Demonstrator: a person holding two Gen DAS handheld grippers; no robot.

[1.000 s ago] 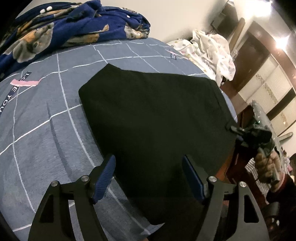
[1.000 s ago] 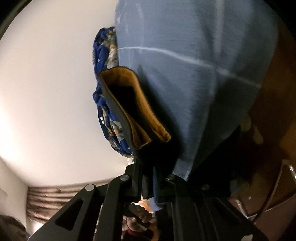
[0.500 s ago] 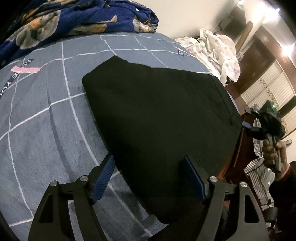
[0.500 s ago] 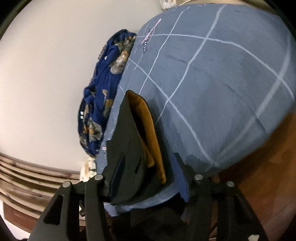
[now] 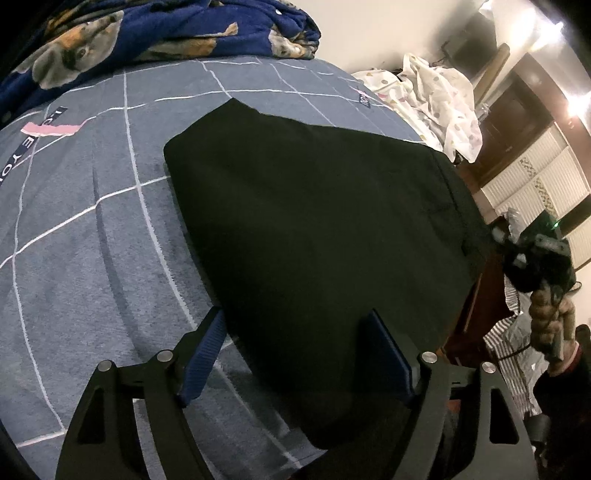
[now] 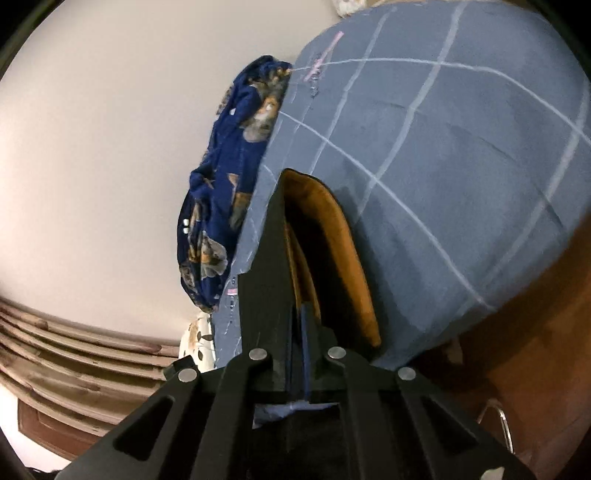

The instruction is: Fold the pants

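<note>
left gripper (image 5: 295, 354) jaws spread above near edge of pants (image 5: 317, 236) | right gripper (image 6: 297, 332) clamped on pants' edge, orange lining showing | pants flat on grid bedsheet (image 5: 92, 229) | dog-print blanket (image 5: 147, 33) beyond

Pants (image 5: 317, 236) near hem off-frame, btm edge

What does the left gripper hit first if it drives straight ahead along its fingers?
Most likely the black pants: the open left gripper points across them, and the cloth lies between and beyond its fingers on the blue checked bedspread. Its height above the fabric is unclear.
</note>
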